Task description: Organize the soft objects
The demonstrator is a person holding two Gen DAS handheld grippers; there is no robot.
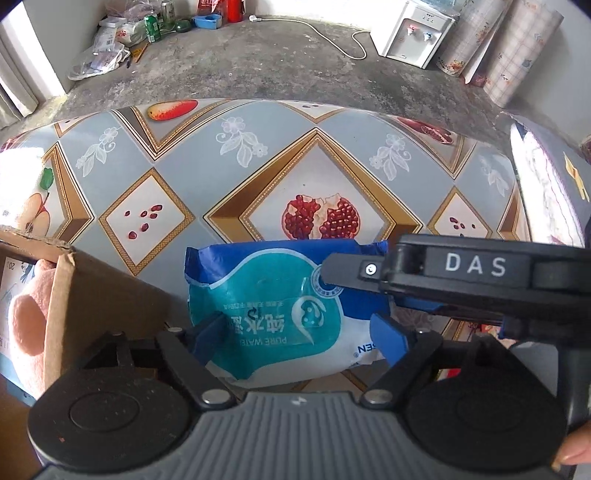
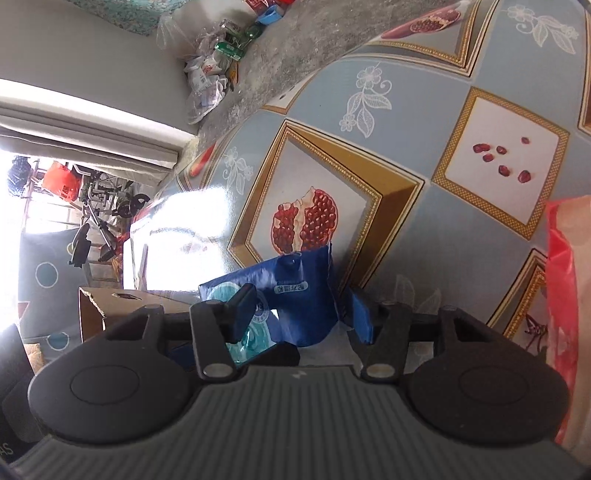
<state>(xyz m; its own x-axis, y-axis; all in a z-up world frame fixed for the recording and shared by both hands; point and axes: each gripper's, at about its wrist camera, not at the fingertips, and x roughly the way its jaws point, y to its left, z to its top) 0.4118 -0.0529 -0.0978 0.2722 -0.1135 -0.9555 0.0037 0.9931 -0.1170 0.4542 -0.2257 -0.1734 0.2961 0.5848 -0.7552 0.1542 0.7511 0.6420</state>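
Observation:
A blue and teal wet-wipes pack [image 1: 280,306] is held above the patterned table [image 1: 177,155]. My left gripper [image 1: 299,332] is shut on its lower part, the blue pads pressing both sides. My right gripper [image 2: 301,314] straddles the pack's blue end [image 2: 295,295] with its jaws apart, and shows as the black finger marked DAS [image 1: 461,273] in the left wrist view. A cardboard box [image 1: 92,295] stands at the left, with a pink plush toy [image 1: 26,325] inside. The box also shows in the right wrist view [image 2: 122,306].
A red and white plastic bag [image 2: 565,295] lies at the right. Beyond the table's far edge are a concrete floor, a water dispenser [image 1: 417,33], rolled sheets [image 1: 513,55] and litter with cans [image 1: 147,29].

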